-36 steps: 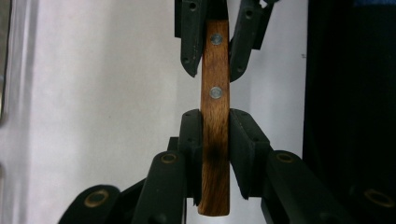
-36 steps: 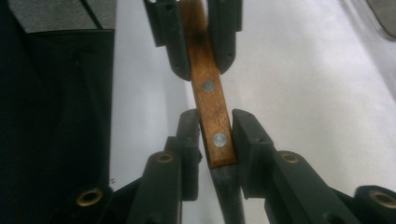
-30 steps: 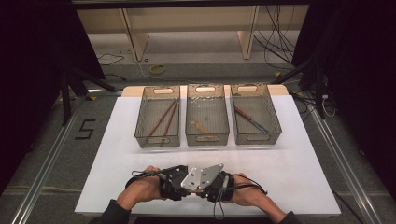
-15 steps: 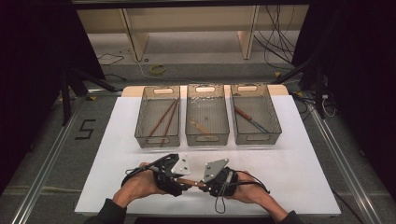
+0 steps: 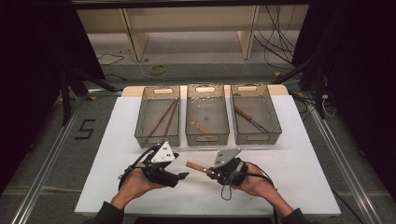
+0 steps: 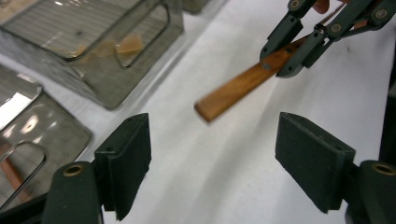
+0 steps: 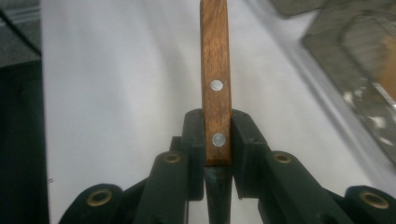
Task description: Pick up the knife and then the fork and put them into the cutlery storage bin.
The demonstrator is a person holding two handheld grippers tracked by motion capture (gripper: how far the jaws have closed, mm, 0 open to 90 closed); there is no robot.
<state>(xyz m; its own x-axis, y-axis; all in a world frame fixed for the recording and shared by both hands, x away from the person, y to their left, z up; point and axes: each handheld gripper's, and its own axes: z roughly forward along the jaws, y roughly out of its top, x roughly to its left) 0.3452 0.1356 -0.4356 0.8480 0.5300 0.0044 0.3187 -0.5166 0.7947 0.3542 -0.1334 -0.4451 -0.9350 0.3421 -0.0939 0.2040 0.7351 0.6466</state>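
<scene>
Wooden handle (image 7: 215, 70) — brown, two steel rivets, squared end — sits lower centre of the frame above the white bench (image 5: 116, 140), clamped in your right claw (image 5: 211, 171). Your left claw (image 5: 182, 176) has just opened, empty; claws now apart, touching earlier.

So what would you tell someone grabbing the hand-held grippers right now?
Left hand-held gripper: jaws have just been opening, nothing between them, so it is open beside the knife.
Right hand-held gripper: shut on the knife, by its wooden handle, which points toward the left one.
Things: three bins at the back. Left bin has two brown sticks, middle bin a small pale utensil, right bin a long tool.
Done: the handover looks done; the knife is in the right gripper alone.
Left: probably put the knife in a bin; I can't tell which.
</scene>
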